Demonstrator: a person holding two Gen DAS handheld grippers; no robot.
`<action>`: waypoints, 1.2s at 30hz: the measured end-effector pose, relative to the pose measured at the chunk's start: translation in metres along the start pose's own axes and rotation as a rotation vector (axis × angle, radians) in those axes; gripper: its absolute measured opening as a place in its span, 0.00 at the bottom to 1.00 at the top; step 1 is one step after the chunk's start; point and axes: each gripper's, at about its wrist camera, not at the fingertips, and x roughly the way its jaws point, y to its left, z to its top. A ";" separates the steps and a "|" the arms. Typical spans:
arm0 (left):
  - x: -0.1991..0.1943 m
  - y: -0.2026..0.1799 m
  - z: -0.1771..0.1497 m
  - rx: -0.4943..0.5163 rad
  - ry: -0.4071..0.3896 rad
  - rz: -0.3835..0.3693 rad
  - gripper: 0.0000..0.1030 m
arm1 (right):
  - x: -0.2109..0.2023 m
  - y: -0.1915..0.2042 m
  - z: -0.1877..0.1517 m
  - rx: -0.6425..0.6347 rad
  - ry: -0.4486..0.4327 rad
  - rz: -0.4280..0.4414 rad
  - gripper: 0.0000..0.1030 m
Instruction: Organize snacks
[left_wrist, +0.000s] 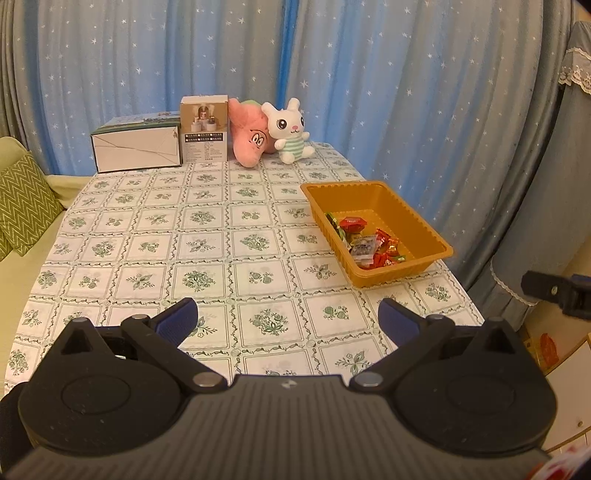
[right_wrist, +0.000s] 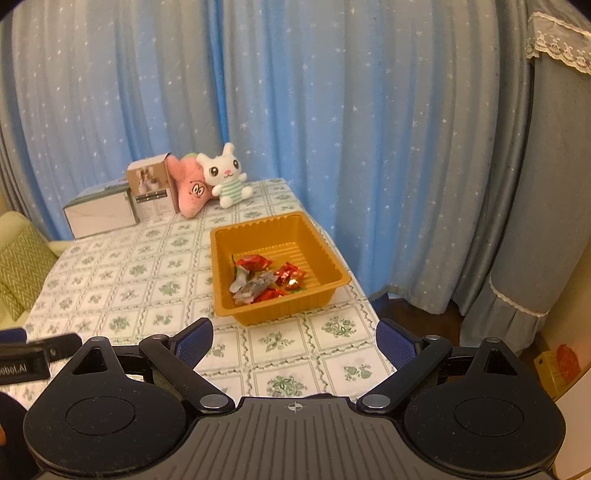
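1. On the right side of the table (left_wrist: 147, 221), close to its right edge, sits an orange tray (left_wrist: 402, 210). Wrapped snacks (left_wrist: 369, 240) lie piled in its near half; the far half is bare.
2. No loose snack shows on the tablecloth in either view. By judgement, the sorting is finished or nearly so, unless further items lie out of view.
3. Left gripper (left_wrist: 288, 321): jaws spread wide, nothing between the blue pads (left_wrist: 177, 319). It hovers above the near edge of the table, left of the tray, well apart from it.
4. Right gripper (right_wrist: 295, 341): jaws likewise spread wide and empty. It hovers just in front of the tray's near wall, aimed along the tray's length. This placement suits either a drop into the tray or a retreat from it; which one cannot be told.
5. At the far end of the table stand a flat box (left_wrist: 136, 142), a tall box (left_wrist: 204, 129), a pink plush (left_wrist: 249, 134) and a white rabbit plush (left_wrist: 290, 129), lined up against the curtain (left_wrist: 369, 74). They are well clear of the working area and need no handling.
6. Caution: the tray sits near the table's right edge. A push from the left could slide it off.
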 end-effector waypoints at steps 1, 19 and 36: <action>-0.001 0.000 0.001 -0.002 -0.006 0.002 1.00 | -0.001 0.002 -0.001 -0.007 -0.001 -0.001 0.92; -0.003 0.006 0.001 0.001 -0.032 0.030 1.00 | 0.007 0.018 -0.009 -0.037 0.006 0.027 0.92; -0.003 0.002 -0.001 0.013 -0.027 0.016 1.00 | 0.009 0.019 -0.011 -0.027 0.009 0.036 0.92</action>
